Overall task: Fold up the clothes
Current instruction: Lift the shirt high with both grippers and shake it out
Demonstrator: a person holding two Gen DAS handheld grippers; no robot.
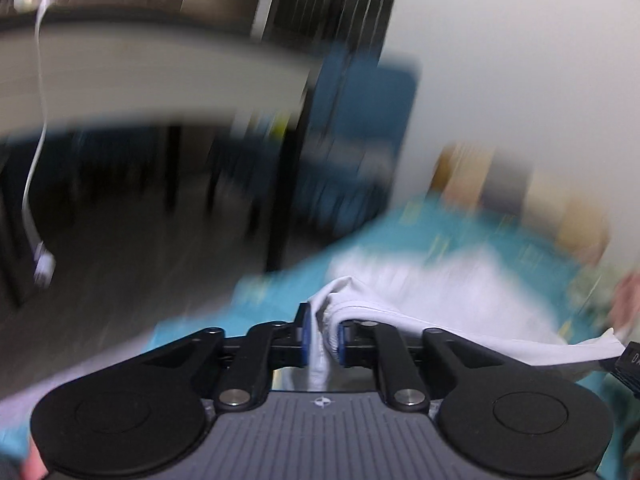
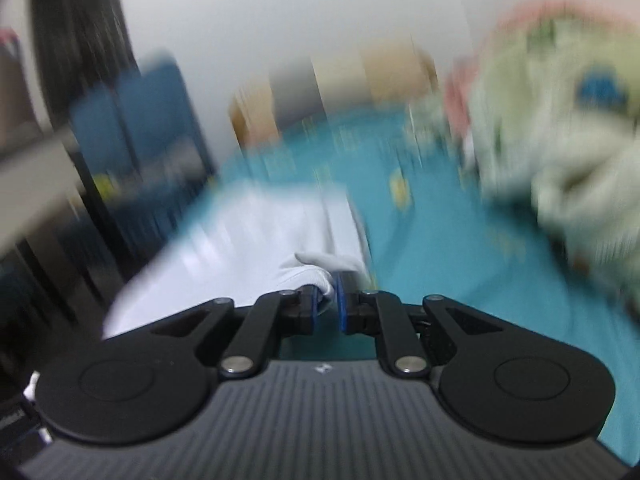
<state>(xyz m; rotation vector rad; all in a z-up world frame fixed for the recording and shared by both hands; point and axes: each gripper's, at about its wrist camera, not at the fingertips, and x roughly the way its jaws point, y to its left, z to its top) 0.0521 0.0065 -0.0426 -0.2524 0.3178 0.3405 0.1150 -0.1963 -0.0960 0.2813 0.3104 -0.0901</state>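
Between both hand-held grippers, white garment (image 1: 400,280) edge

Everything around me is smeared with motion blur. A plain white wall (image 2: 280,8) fills the back of the room. Against it stands a blue chair (image 1: 360,128) — my landmark. Left of the chair runs a pale desk (image 1: 140,76) with dark floor (image 1: 132,248) beneath it; right of the chair, tan cardboard boxes (image 1: 520,196) line the wall.
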